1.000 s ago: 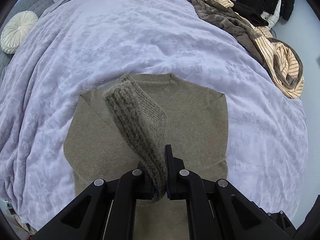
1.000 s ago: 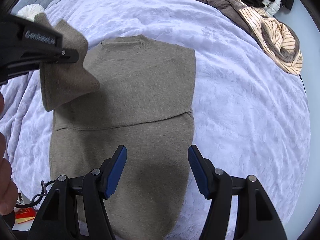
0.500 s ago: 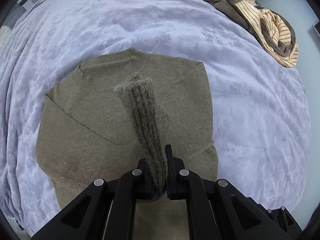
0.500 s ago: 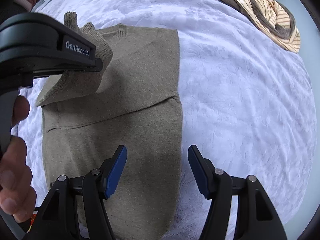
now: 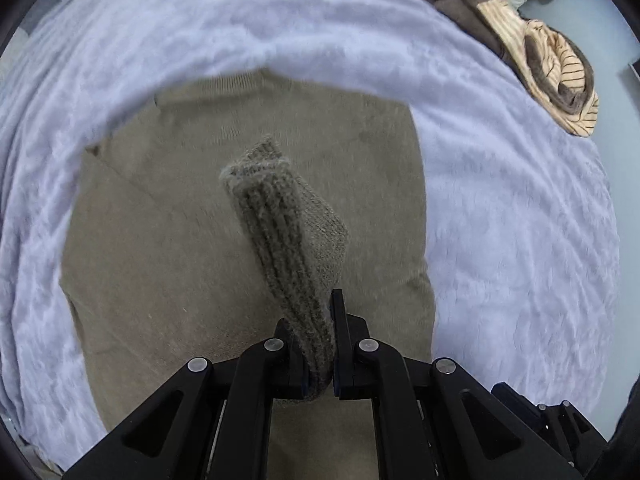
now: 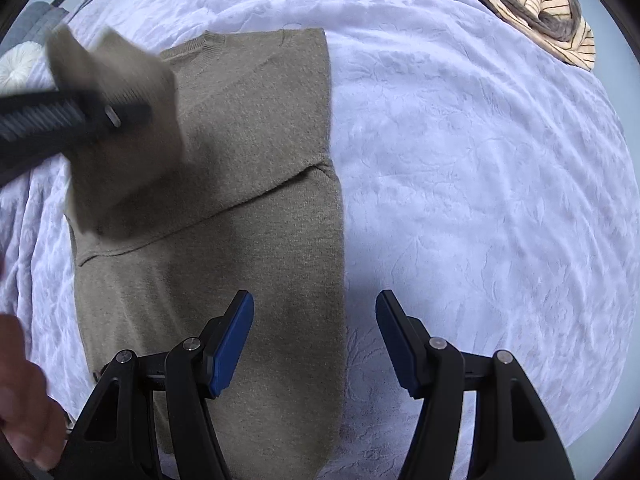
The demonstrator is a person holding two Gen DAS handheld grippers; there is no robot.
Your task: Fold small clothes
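Observation:
An olive-brown knitted sweater (image 5: pixel 168 240) lies flat on the lilac bedspread, its right sleeve folded across the body (image 6: pixel 256 152). My left gripper (image 5: pixel 322 344) is shut on the ribbed cuff of the left sleeve (image 5: pixel 280 224) and holds it raised above the sweater's chest. In the right wrist view the left gripper (image 6: pixel 76 114) shows blurred at the upper left with the cuff (image 6: pixel 120 128) hanging from it. My right gripper (image 6: pixel 314 340) is open and empty, hovering over the sweater's lower right edge.
The lilac bedspread (image 6: pixel 480 160) spreads wide to the right. A heap of other clothes, brown and cream-striped (image 5: pixel 556 64), lies at the far right corner; it also shows in the right wrist view (image 6: pixel 540 8). A round white cushion (image 6: pixel 16 68) sits far left.
My left gripper has carried the sleeve cuff rightward across the sweater body and lower toward it. My right gripper has stayed open and shifted right, toward the sweater's right edge.

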